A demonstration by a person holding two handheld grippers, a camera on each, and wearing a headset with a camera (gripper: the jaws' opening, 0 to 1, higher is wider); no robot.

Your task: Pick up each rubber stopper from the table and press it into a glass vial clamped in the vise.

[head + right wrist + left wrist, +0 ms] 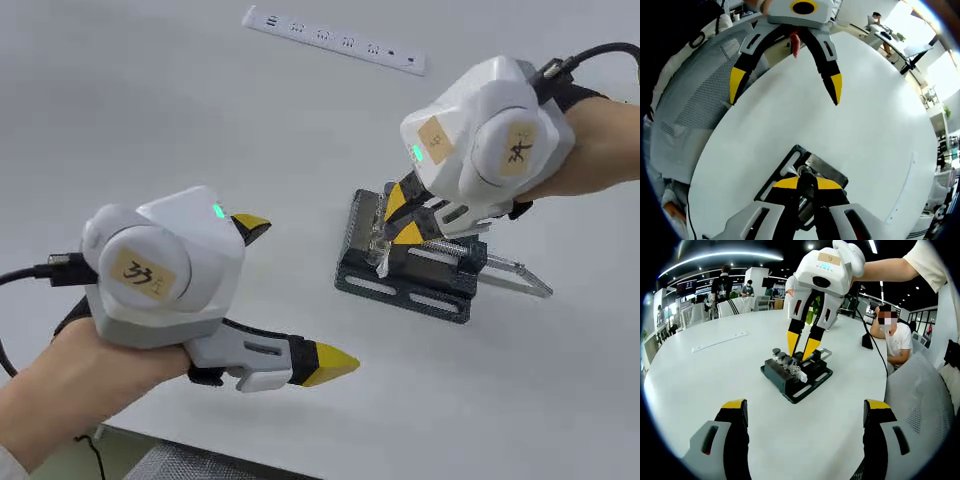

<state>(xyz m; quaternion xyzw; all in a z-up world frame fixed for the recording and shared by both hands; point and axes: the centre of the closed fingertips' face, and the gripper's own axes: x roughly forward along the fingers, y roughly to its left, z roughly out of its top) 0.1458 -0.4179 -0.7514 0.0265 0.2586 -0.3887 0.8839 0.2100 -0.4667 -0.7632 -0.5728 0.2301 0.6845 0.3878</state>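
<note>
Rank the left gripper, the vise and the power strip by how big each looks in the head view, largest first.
1. left gripper, nearest the camera, which inflates it.
2. vise.
3. power strip: long but thin, and farther off, so this rank is less sure.

Stoppered vials (pixel 782 358) upright in black vise (pixel 809 385)

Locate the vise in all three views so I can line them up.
Head view: vise right of centre.
Left gripper view: vise at centre.
Right gripper view: vise bottom centre, behind that view's own jaws.
Shared landmark: the right gripper, yellow tips at the vise.
</note>
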